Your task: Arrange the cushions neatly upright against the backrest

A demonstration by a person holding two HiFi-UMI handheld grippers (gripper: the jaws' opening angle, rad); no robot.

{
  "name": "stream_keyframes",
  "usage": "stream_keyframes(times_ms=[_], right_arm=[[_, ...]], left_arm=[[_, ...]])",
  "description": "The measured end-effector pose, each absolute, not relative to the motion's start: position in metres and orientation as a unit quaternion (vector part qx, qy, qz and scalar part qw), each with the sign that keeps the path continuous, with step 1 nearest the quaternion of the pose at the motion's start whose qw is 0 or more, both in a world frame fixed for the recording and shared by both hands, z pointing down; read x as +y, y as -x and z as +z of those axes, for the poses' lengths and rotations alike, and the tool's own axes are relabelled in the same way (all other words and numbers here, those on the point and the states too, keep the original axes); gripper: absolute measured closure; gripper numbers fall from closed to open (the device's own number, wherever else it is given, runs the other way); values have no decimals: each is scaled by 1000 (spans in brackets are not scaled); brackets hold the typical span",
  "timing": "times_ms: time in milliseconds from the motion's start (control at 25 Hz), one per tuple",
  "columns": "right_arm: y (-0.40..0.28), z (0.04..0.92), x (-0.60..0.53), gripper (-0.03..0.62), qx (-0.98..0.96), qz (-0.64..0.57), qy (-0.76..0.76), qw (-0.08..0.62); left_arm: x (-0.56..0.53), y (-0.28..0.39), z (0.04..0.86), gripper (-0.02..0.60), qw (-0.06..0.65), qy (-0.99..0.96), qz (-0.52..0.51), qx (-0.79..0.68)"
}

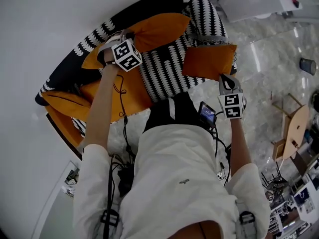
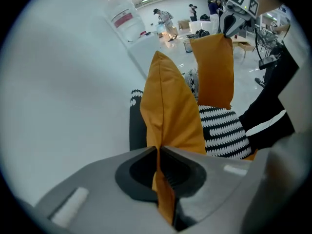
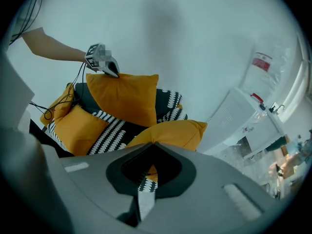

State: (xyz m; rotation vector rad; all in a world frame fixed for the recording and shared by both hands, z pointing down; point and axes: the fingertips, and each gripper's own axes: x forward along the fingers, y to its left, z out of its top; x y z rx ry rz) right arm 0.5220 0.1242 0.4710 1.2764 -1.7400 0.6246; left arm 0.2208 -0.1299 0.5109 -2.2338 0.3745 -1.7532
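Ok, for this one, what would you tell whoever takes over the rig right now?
Left gripper: shut on the first orange cushion, held up over the patterned sofa.
Right gripper: shut on the second orange cushion, held up near the sofa's right end.
Done: none looks neatly upright yet.
Left: stand both against the backrest, then straighten the slumped orange cushions at the left end.

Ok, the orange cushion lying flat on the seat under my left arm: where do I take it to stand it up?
Probably pinch the flat cushion at a corner on its edge nearest you, coming down from above the seat front. It lies flat and plump, so only the thin edge suits narrow jaws. First free a gripper: the left gripper is shut on the left-held cushion, the right gripper on the right-held cushion.
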Motion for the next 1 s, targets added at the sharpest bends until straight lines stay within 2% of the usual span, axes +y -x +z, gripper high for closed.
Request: stream_keyframes(times_ms=[240, 480, 1000], right_arm=[[-534, 468, 129, 565, -698, 254, -510, 433], [-539, 467, 124, 565, -702, 250, -505, 436], [-528, 468, 97, 565, -723, 242, -475, 441]], left_arm=[[-136, -268, 526, 560, 141, 777, -605, 99], [-149, -303, 543, 560, 109, 785, -602, 102], [-225, -316, 597, 557, 73, 768, -614, 168]])
